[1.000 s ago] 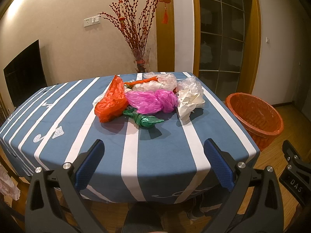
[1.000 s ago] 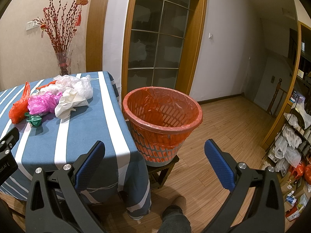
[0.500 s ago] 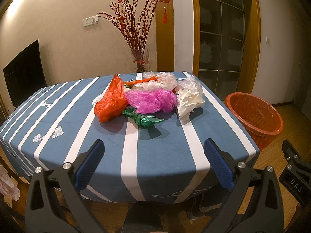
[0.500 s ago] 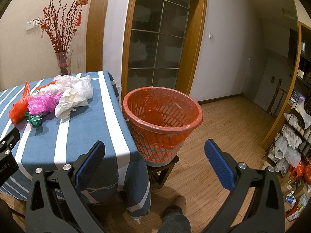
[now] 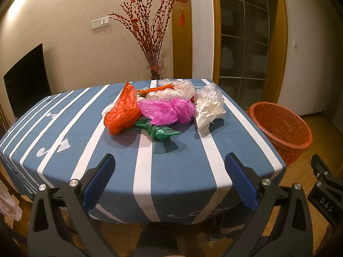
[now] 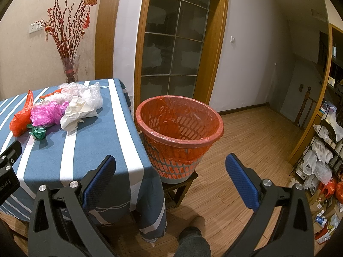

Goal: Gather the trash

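Observation:
A heap of crumpled plastic bags lies on the blue striped tablecloth [image 5: 120, 150]: an orange bag [image 5: 122, 111], a pink bag [image 5: 167, 110], a green bag [image 5: 159, 130], a white bag [image 5: 210, 109] and clear bags [image 5: 178, 91] behind. The heap also shows in the right wrist view [image 6: 53, 109]. An orange-lined waste basket [image 6: 179, 132] stands on a low stool right of the table, also in the left wrist view [image 5: 280, 126]. My left gripper [image 5: 169, 180] is open and empty at the table's near edge. My right gripper [image 6: 170, 180] is open and empty, short of the basket.
A glass vase of red branches [image 5: 153, 64] stands behind the table by the wall. A dark screen [image 5: 25, 81] is at the left. A glass door [image 6: 175, 47] is behind the basket. A rack with bags [image 6: 321, 156] stands at the far right on the wooden floor.

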